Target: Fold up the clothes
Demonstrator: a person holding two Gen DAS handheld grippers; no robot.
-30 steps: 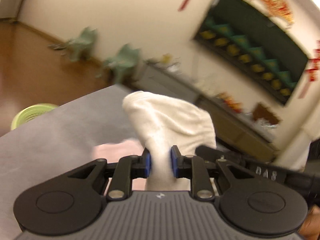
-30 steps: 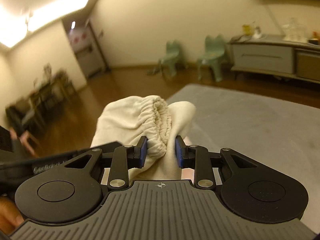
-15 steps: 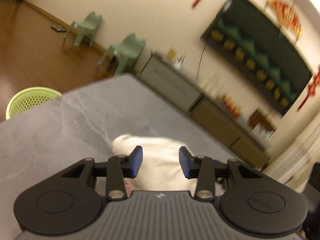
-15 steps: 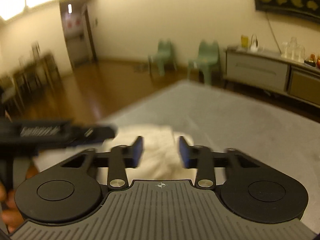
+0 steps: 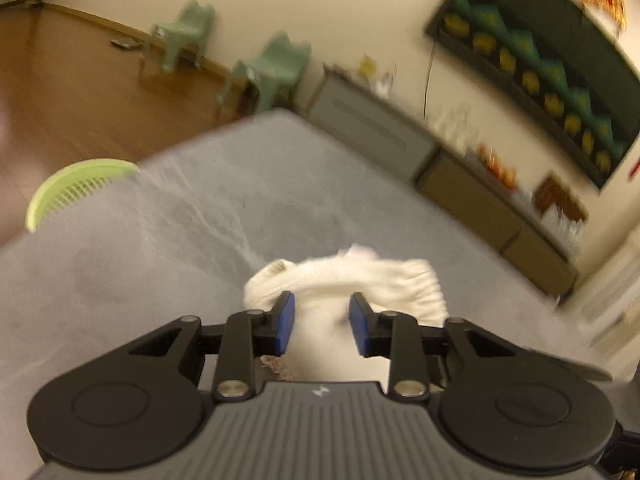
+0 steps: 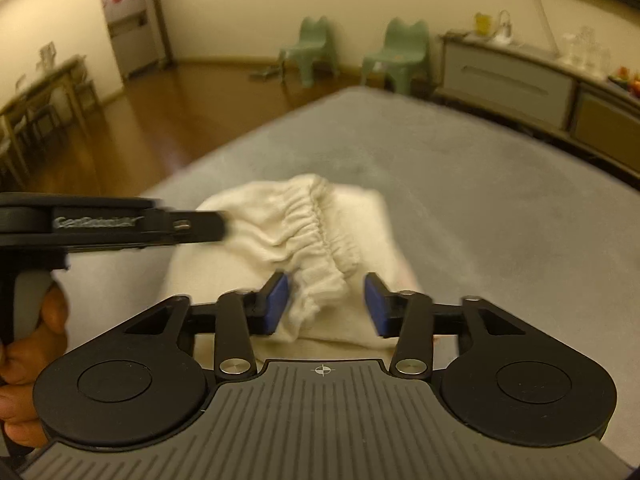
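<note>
Your left tongs point(image 5: 321, 322) and right tongs point(image 6: 326, 304) both gape apart over the cream gathered-waist cloth garment point(image 6: 304, 224) on the grey surface point(image 6: 480, 200).

Soft cream cloth garment point(image 6: 304, 220) w/ ruched elastic; table point(image 6: 500, 208) prob. matt stone.

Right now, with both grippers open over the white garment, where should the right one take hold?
Grip the gathered elastic waistband of the white garment near its closest end, coming straight forward with the right gripper. That ruffled ridge stands proud of the flat cloth and already lies between the open fingers.
</note>
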